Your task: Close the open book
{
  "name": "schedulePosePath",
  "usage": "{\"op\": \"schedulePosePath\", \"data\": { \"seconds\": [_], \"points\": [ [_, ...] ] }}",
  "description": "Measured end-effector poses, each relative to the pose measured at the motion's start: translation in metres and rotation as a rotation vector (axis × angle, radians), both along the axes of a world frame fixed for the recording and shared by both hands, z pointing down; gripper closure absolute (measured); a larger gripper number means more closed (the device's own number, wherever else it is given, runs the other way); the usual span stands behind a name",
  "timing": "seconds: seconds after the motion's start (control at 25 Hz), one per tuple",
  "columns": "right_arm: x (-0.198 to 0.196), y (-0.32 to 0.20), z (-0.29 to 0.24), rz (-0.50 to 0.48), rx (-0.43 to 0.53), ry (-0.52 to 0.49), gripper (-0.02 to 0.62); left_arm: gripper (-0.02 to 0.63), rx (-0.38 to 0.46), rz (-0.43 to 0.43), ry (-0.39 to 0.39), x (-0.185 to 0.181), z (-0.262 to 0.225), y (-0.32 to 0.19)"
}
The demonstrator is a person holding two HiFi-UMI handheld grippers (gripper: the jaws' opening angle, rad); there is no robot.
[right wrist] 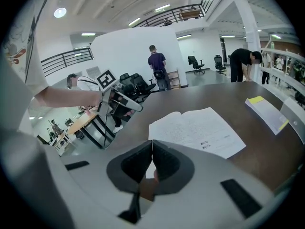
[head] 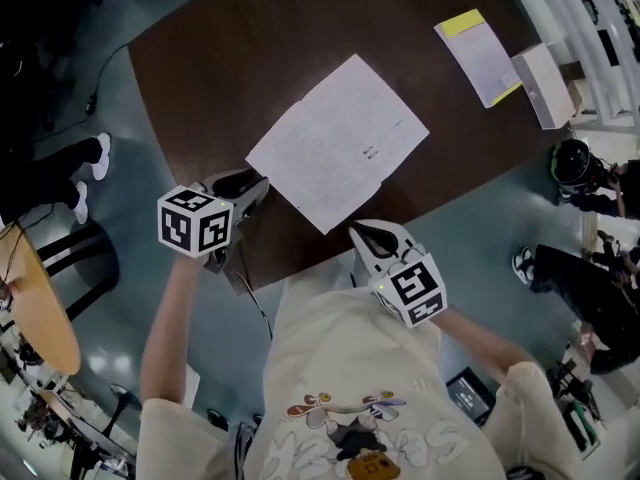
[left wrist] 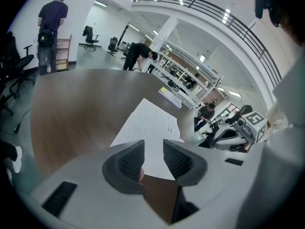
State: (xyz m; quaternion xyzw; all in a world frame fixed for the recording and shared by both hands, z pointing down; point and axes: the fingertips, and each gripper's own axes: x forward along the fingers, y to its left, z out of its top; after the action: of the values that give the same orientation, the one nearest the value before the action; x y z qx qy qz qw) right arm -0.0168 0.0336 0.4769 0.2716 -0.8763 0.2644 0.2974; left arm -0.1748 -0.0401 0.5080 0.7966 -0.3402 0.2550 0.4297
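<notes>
Two grippers under my control, both empty, near the dark brown wooden table (head: 200,68) edge.

- Left gripper (head: 242,184): jaws partly apart.
- Right gripper (head: 372,236): jaws together.
- Open white-paged book (head: 338,140): flat, just beyond both.
- Step: approach.
- Next, I judge: catch one cover edge and fold it over.

The open book (head: 338,140) lies centred on the tabletop (head: 200,78) — left tool (head: 245,188) just beside its left edge, right tool (head: 370,234) near its near corner — notepad (head: 480,56) far right.
</notes>
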Motion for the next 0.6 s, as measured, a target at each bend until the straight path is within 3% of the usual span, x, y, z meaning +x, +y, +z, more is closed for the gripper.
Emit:
{"op": "schedulePosePath", "data": {
  "seconds": [0.2,0.6],
  "points": [
    [0.005,-0.006,0.006,0.047,-0.018,0.008,0.589,0.450,-0.058,0.174,0.012,0.001,0.029,-0.028],
    [0.009,-0.013,0.017,0.111,-0.048,0.020,0.589,0.421,-0.150,0.373,0.029,-0.004,0.070,-0.068]
  ]
}}
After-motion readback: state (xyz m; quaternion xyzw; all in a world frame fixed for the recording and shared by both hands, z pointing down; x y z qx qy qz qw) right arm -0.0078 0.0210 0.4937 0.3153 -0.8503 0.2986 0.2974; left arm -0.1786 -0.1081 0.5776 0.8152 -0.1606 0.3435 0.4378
